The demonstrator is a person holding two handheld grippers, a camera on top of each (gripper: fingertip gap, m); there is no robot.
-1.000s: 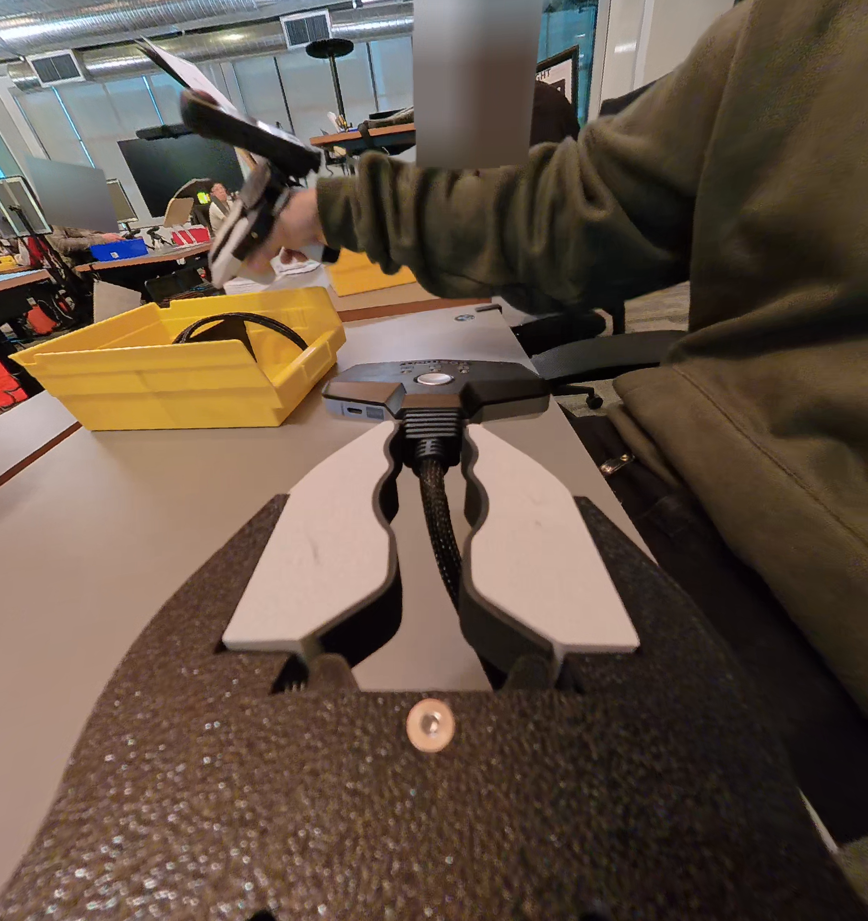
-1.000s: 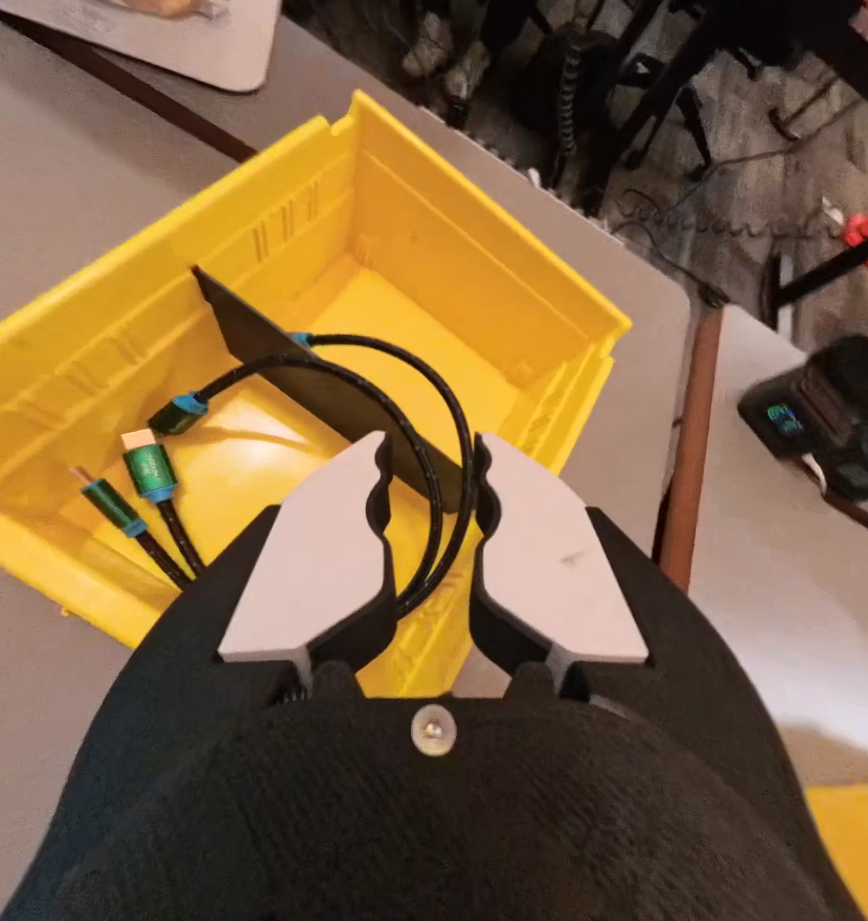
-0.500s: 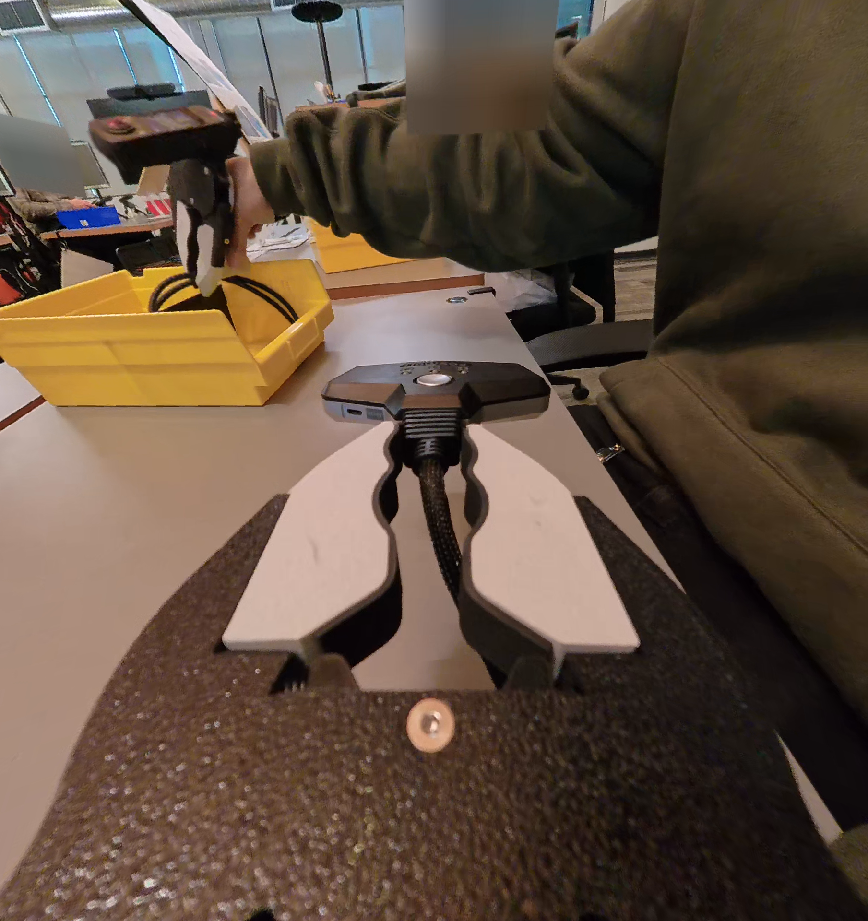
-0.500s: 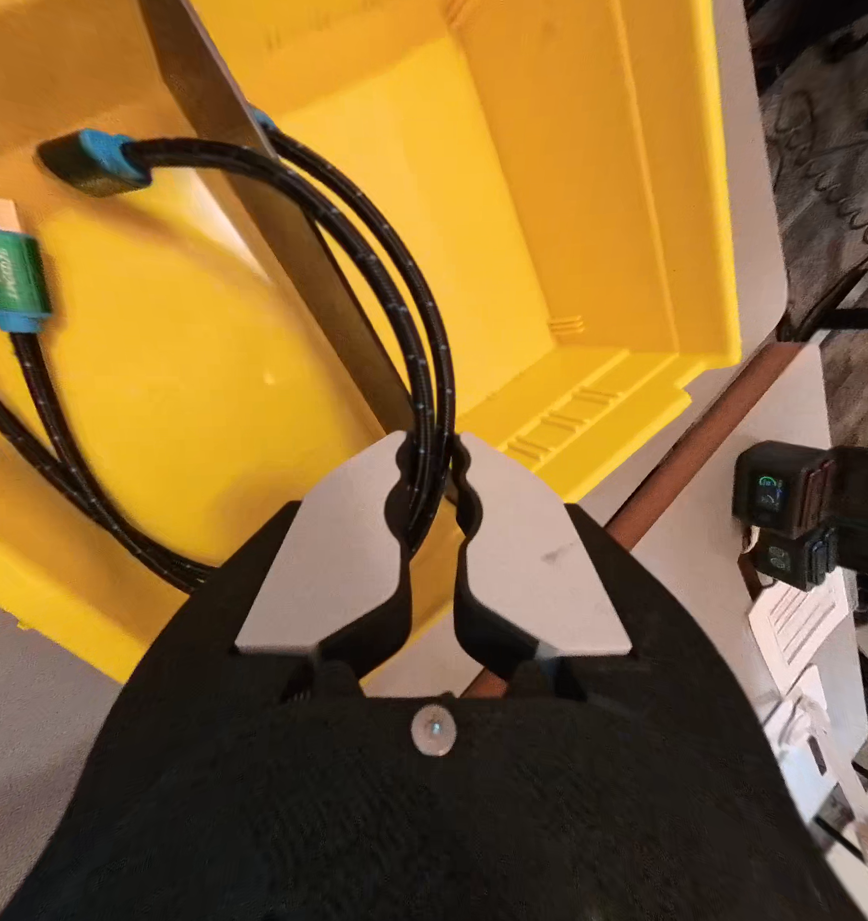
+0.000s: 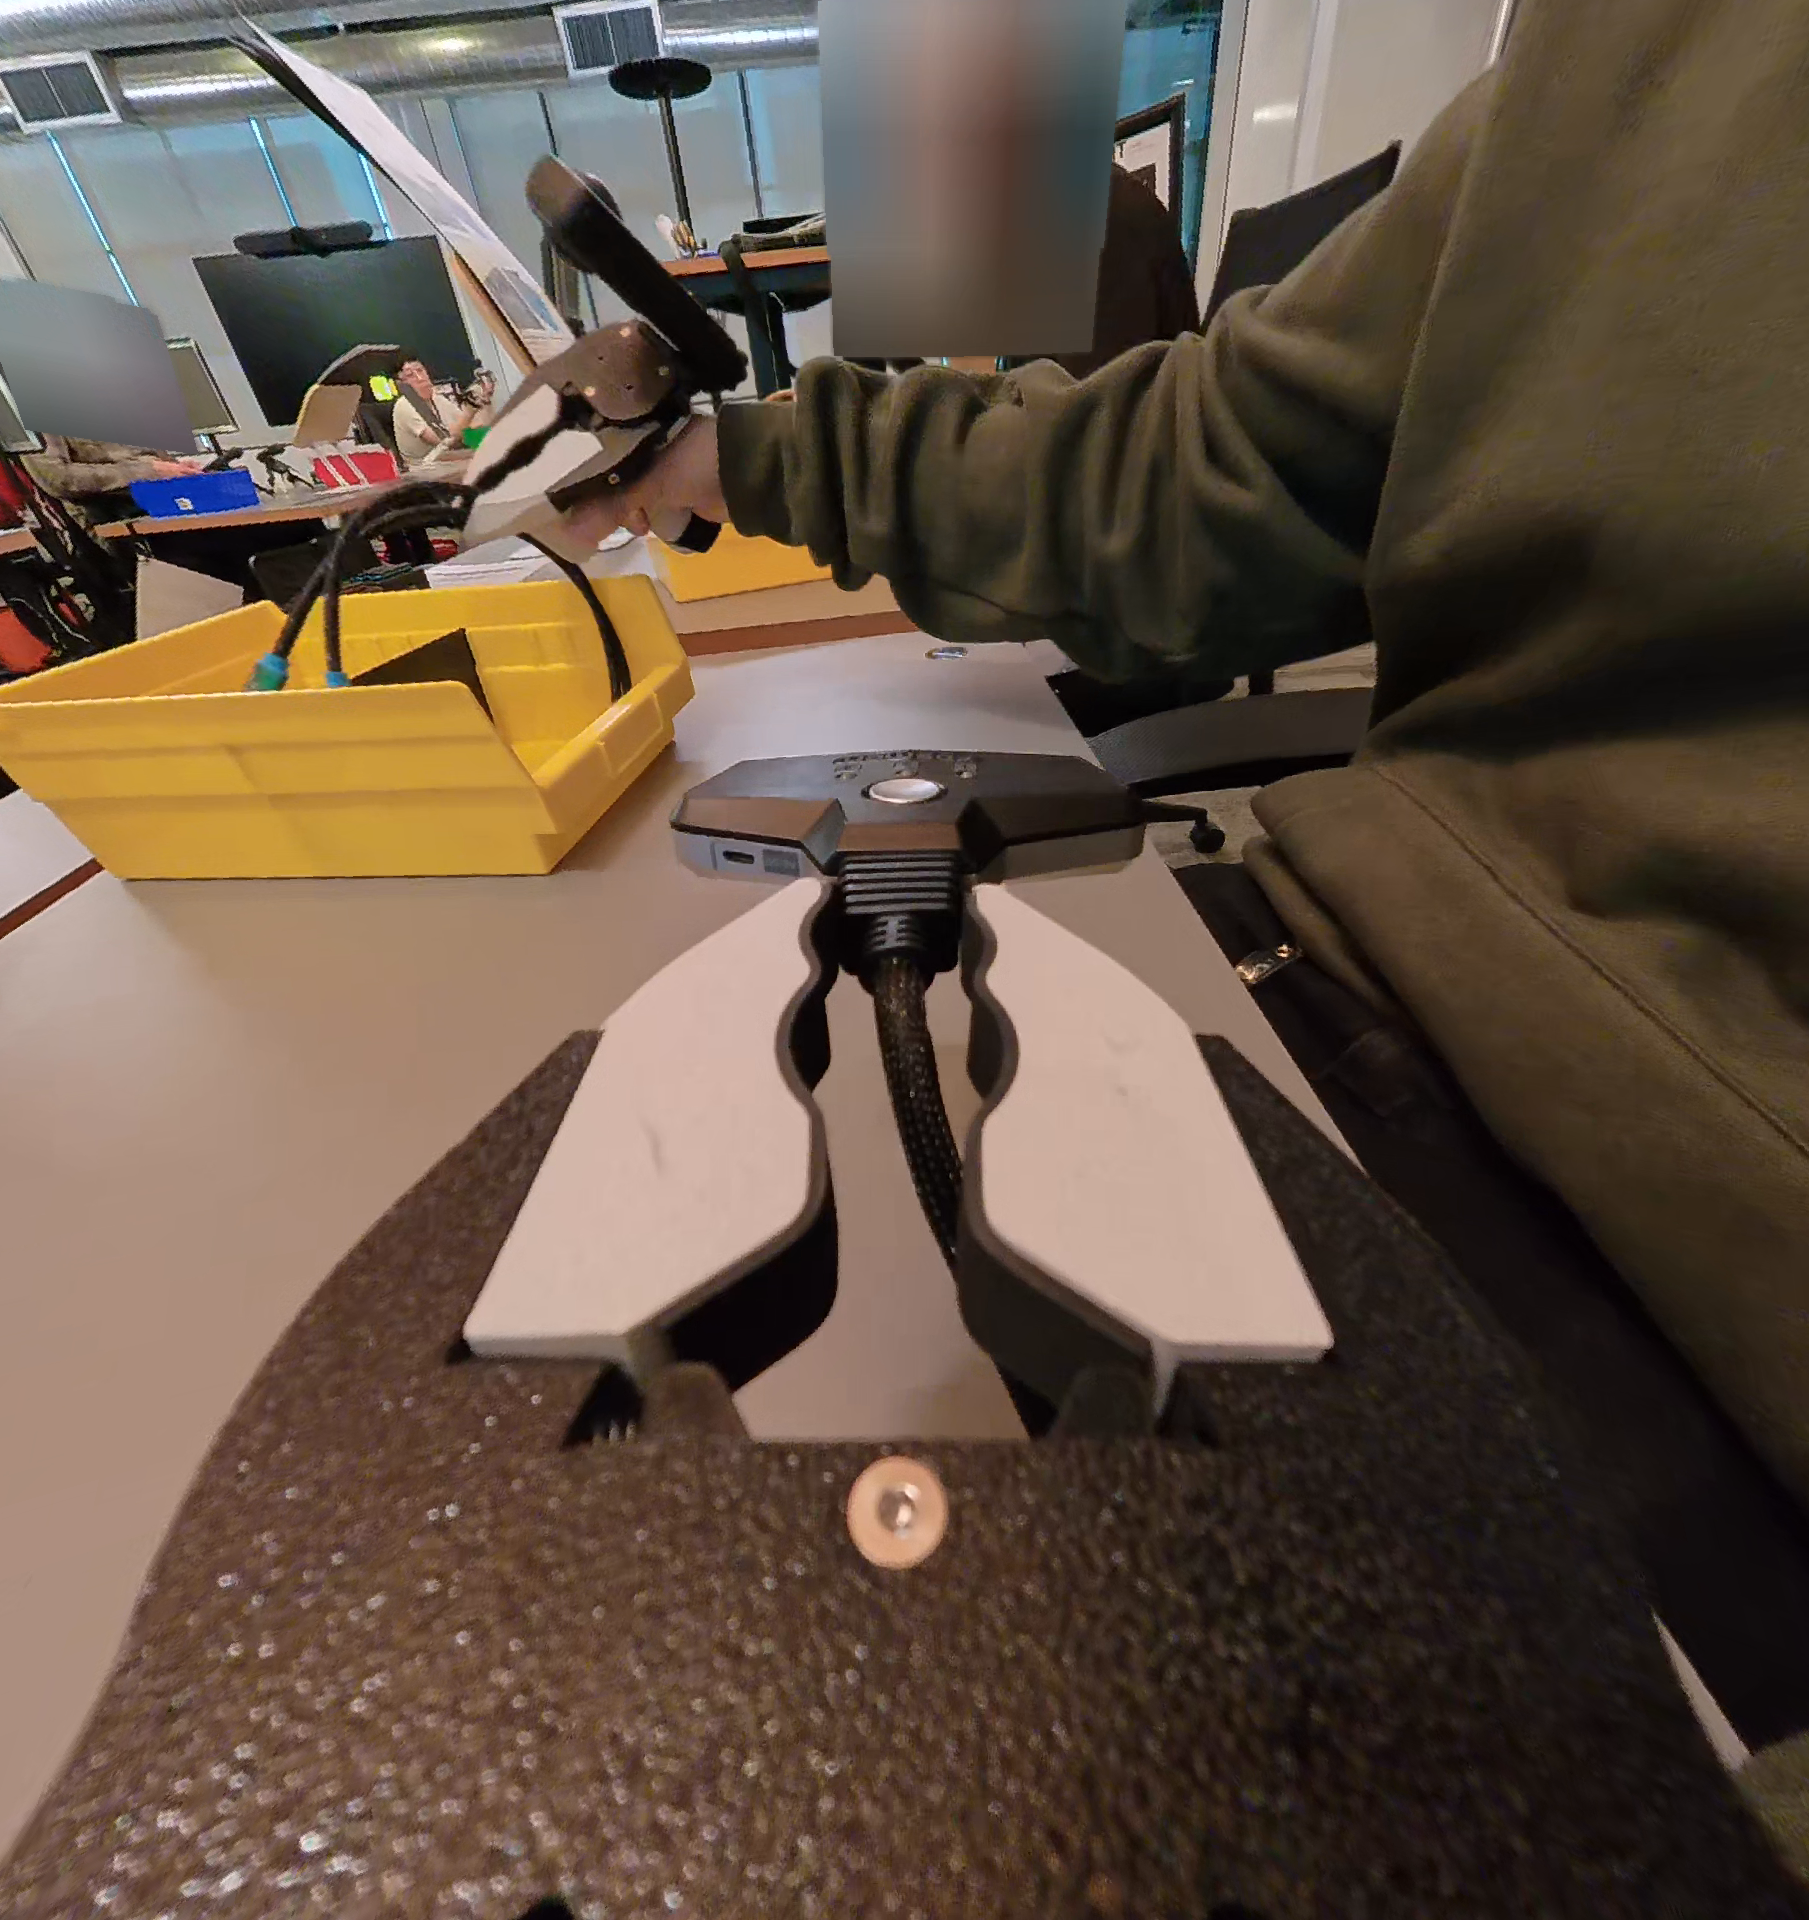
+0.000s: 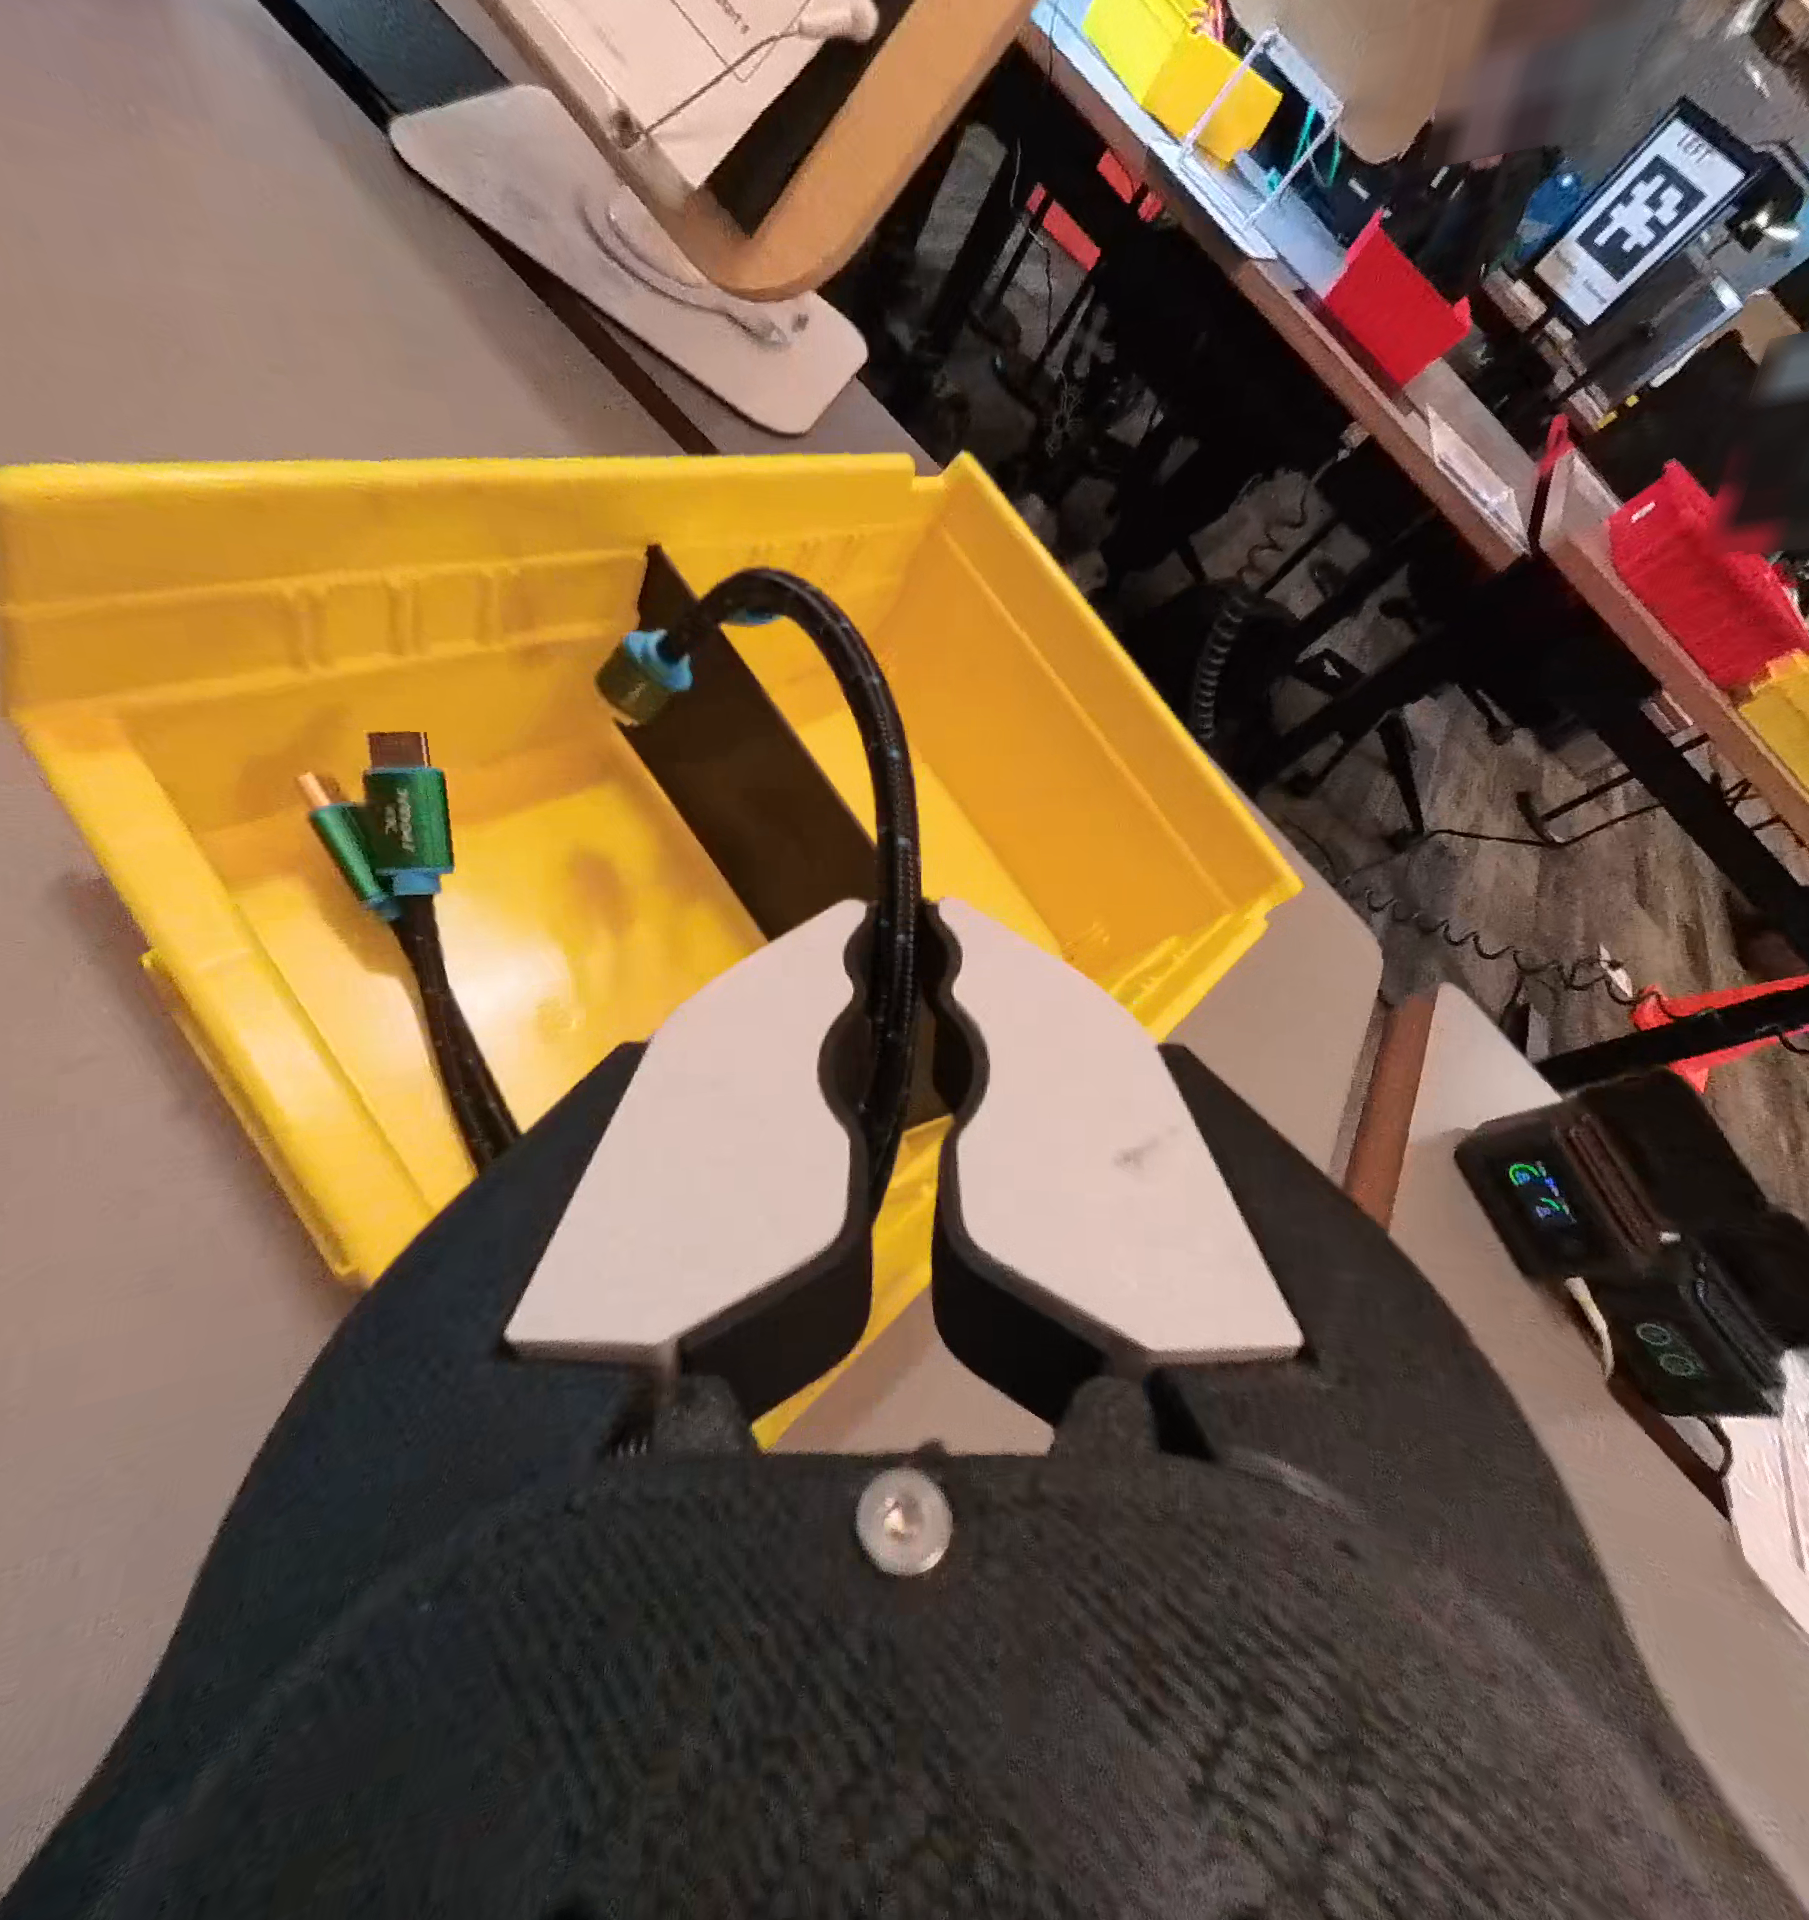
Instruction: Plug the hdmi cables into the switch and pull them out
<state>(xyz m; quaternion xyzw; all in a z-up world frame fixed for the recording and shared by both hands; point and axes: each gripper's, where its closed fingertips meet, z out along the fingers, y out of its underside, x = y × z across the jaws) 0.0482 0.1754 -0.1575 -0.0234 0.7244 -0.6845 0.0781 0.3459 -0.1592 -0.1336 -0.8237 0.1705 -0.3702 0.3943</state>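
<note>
The black HDMI switch [image 5: 910,805] lies on the grey table. My left gripper [image 5: 898,920] is shut on the ribbed boot of the switch's braided cable [image 5: 915,1091]. My right gripper [image 6: 900,935] is shut on black braided HDMI cables [image 6: 895,748] and holds them up over the yellow bin [image 6: 308,582]. Green plugs with blue collars hang or lie in the bin: one up by the black divider [image 6: 635,681], two low on the left [image 6: 406,821]. In the left wrist view the right gripper [image 5: 484,488] is above the bin [image 5: 308,769] with the cables dangling.
A person's olive sleeve [image 5: 1087,499] reaches across above the switch. A white stand [image 6: 671,281] is behind the bin. A black device with a lit display [image 6: 1586,1184] sits on the neighbouring table to the right, past a brown seam [image 6: 1383,1101].
My right gripper went down into the bin, shut on the black cables and lifted them up out of it. My left gripper and the switch have stayed put.
</note>
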